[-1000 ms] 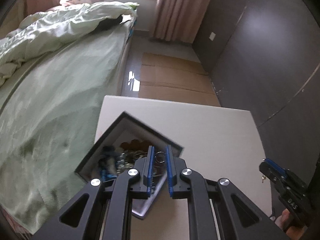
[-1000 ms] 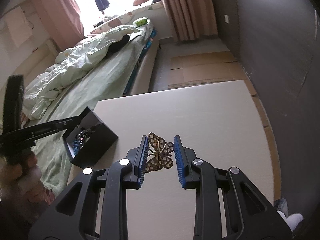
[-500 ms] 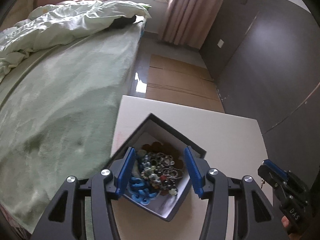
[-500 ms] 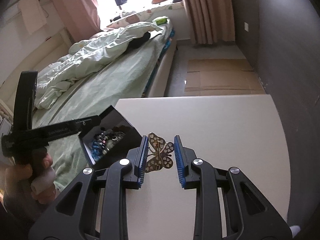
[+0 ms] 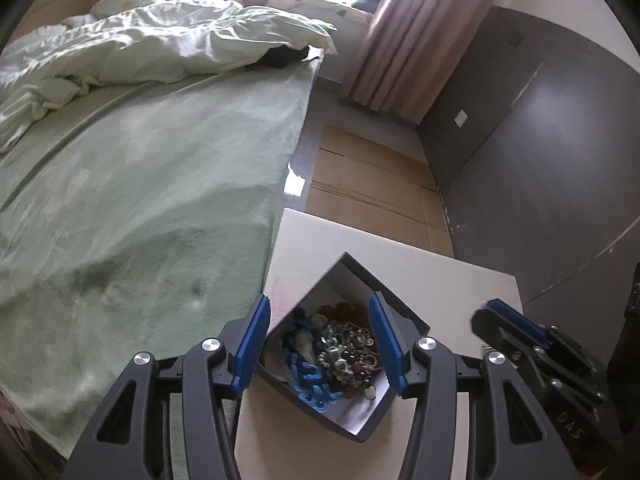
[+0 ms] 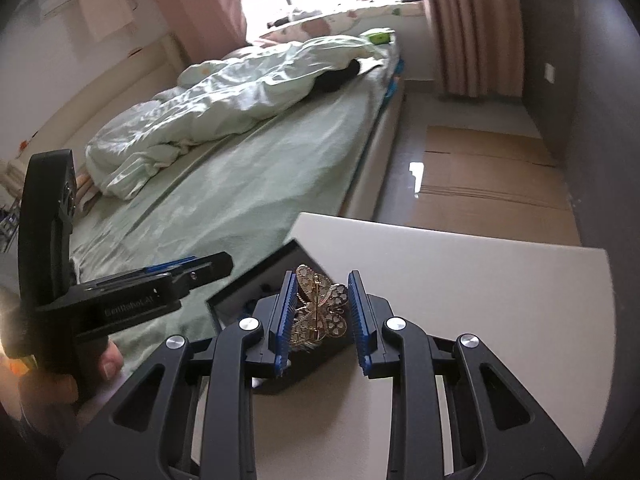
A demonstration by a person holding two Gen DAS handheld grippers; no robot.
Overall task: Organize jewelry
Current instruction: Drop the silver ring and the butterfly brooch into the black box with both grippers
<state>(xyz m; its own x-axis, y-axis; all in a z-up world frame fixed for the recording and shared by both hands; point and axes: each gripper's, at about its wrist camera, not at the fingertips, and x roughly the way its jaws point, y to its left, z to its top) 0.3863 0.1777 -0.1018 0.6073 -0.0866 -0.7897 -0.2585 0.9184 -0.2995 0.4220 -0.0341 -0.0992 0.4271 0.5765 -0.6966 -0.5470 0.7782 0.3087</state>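
R claw (image 6: 320,316) gripping butterfly brooch (image 6: 320,312), hovering just above box (image 5: 340,360); L claw (image 5: 318,340) gaping wide, empty, straddling box. Box w/ beads mostly filled; brooch drop pending.

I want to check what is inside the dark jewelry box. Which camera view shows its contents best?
The left wrist view: it looks down into the jewelry box, showing tangled beads and a blue chain. In the right wrist view, the right gripper and butterfly brooch cover most of it.

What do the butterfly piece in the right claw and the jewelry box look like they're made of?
Butterfly brooch: looks like gold-tone metal, shiny, with pierced heart-shaped cutouts and a pin bar across it; solid or plated, cannot tell. Jewelry box: rigid dark matte walls with a pale lining, probably covered card, though that is a guess.
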